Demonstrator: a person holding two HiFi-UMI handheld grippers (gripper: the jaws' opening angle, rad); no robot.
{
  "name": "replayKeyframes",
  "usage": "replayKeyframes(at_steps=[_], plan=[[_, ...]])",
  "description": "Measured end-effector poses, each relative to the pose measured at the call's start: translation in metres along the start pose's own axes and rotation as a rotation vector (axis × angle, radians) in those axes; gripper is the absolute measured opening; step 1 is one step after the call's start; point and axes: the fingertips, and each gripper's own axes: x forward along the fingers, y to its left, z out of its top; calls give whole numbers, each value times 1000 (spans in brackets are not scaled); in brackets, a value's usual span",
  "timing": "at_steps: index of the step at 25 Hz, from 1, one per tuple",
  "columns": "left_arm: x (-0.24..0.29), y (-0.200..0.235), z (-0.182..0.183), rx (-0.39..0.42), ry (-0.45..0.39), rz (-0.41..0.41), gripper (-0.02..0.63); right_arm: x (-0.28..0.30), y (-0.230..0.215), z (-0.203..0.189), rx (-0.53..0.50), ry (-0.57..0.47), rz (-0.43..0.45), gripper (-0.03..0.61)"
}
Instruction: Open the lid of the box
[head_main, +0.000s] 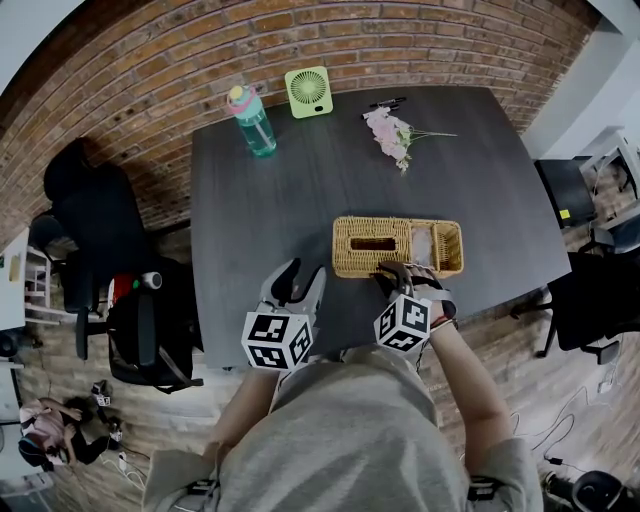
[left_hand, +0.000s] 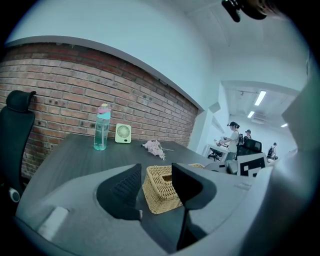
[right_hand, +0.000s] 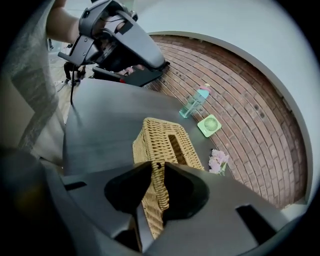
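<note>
Pinching the near edge of the lid (right_hand: 159, 141) of the wicker box (head_main: 352, 262), we keep our right gripper (right_hand: 156, 168) clamped on the weave. It sits near the front of the dark table (head_main: 300, 180). Our left gripper (left_hand: 157, 174) hovers beside it, jaws apart, empty.

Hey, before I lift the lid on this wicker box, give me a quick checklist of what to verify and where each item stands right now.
1. Right hand-held gripper pinching the box rim: ok.
2. Pinched wicker belongs to the lid: cannot tell.
3. Left hand-held gripper bracing the box: not ok; open, short of it.
4. Box flat on the table: ok.
5. Bottle, fan and flowers well away from box: ok.
</note>
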Motion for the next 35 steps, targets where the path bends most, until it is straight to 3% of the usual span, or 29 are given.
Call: replayKeyframes(at_steps=[35], plan=[[12, 4, 2, -38, -17, 20, 189, -41, -95, 48, -205, -80, -92, 38]])
